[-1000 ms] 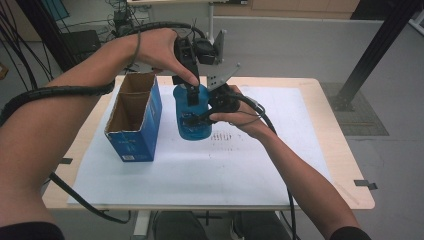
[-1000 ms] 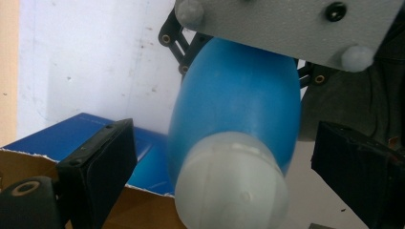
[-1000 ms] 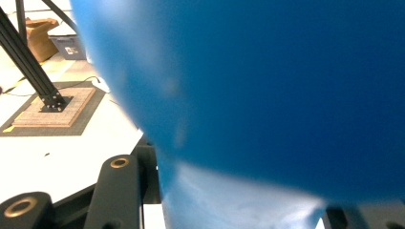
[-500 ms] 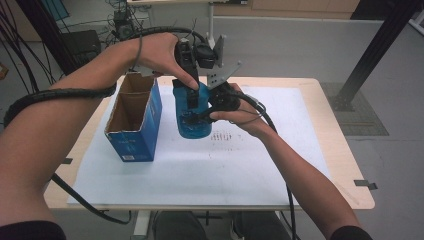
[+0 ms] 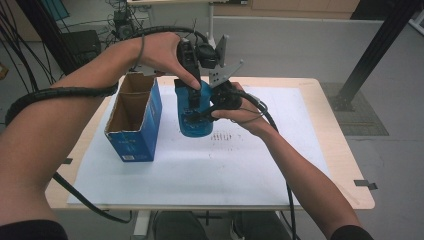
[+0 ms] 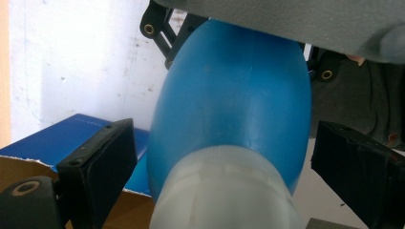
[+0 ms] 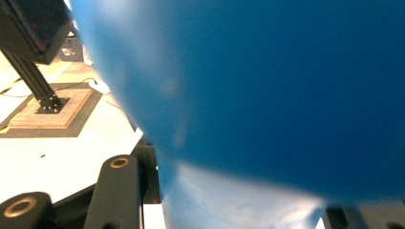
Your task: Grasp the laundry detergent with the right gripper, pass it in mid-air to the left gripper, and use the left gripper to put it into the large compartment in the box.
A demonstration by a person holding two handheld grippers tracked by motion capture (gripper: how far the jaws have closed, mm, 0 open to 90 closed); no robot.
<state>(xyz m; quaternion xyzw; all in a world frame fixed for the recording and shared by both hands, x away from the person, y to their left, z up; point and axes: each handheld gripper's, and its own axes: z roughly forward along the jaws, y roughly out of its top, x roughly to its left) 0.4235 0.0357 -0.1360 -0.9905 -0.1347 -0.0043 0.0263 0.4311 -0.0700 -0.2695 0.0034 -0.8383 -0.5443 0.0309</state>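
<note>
Standing open-topped at table's left: blue carton. Hovering above the white mat beside it: blue bottle, left gripper straddling it wide, pads apart from its sides; right gripper clamping it. Probably handling light, smooth, slippery; gripping best near the pale neck.

Both forearms were bare; short black sleeves showed at the lower corners of the high view. A thin band circled the left wrist. The left gripper was black, with a black spiral-wrapped cable trailing along the arm. The right gripper was black, carried a grey three-cornered plate with small holes, and trailed a smooth black cable. In the left gripper view, the jaws bore flat black pads and brass-ringed pivot screws.
</note>
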